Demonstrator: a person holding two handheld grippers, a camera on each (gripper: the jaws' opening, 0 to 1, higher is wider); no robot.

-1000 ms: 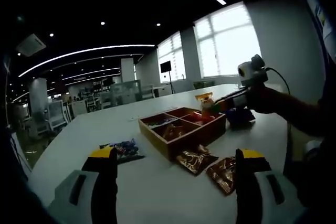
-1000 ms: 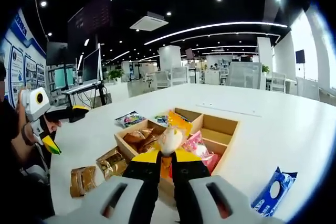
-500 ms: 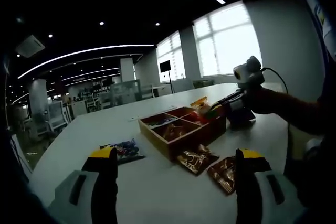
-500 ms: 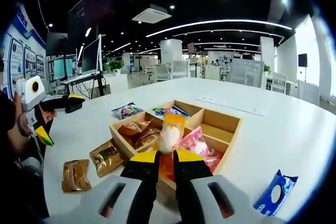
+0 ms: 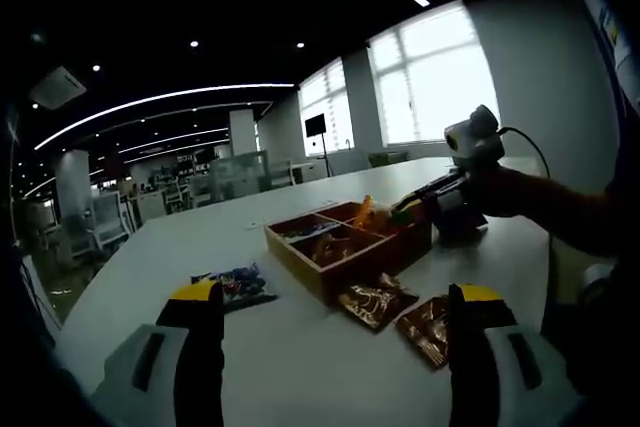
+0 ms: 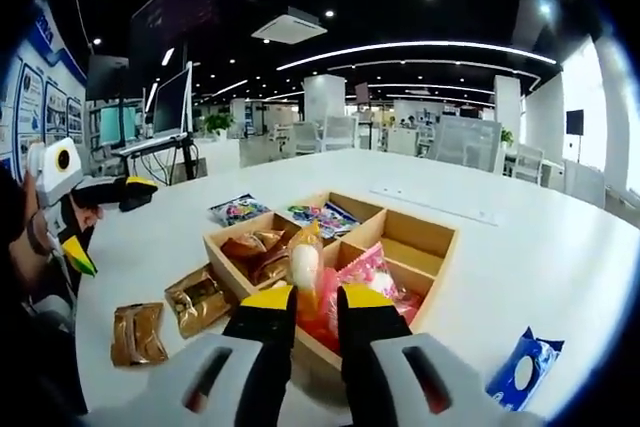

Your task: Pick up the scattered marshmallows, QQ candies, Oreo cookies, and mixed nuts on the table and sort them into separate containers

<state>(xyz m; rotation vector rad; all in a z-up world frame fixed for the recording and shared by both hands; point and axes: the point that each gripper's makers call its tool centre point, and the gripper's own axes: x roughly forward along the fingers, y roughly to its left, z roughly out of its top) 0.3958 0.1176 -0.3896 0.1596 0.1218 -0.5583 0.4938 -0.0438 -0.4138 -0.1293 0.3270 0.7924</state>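
A wooden divided tray [image 6: 437,269] stands on the white table. My right gripper [image 6: 318,297] hovers at its near side with the jaws slightly apart, so it is open. An orange and white candy packet [image 6: 304,259] leans left between them, low over the tray. Pink packets [image 6: 376,275], brown nut packets [image 6: 252,247] and colourful packets [image 6: 322,214] lie in separate compartments. In the left gripper view my left gripper [image 5: 337,295] is open and holds nothing, short of the tray [image 5: 300,269]. The right gripper [image 5: 405,211] reaches over the tray from the right.
Two brown nut packets [image 5: 372,302] [image 5: 425,329] lie on the table before the tray, and a colourful packet [image 5: 232,285] lies to its left. A blue Oreo packet [image 6: 524,367] rests right of the tray. The far right compartment [image 6: 415,237] holds nothing. A person's arm [image 5: 560,212] stretches in.
My right gripper has come down to the tray and its jaws have parted a little. The orange packet has tipped over and sunk lower. The left gripper has stayed put.
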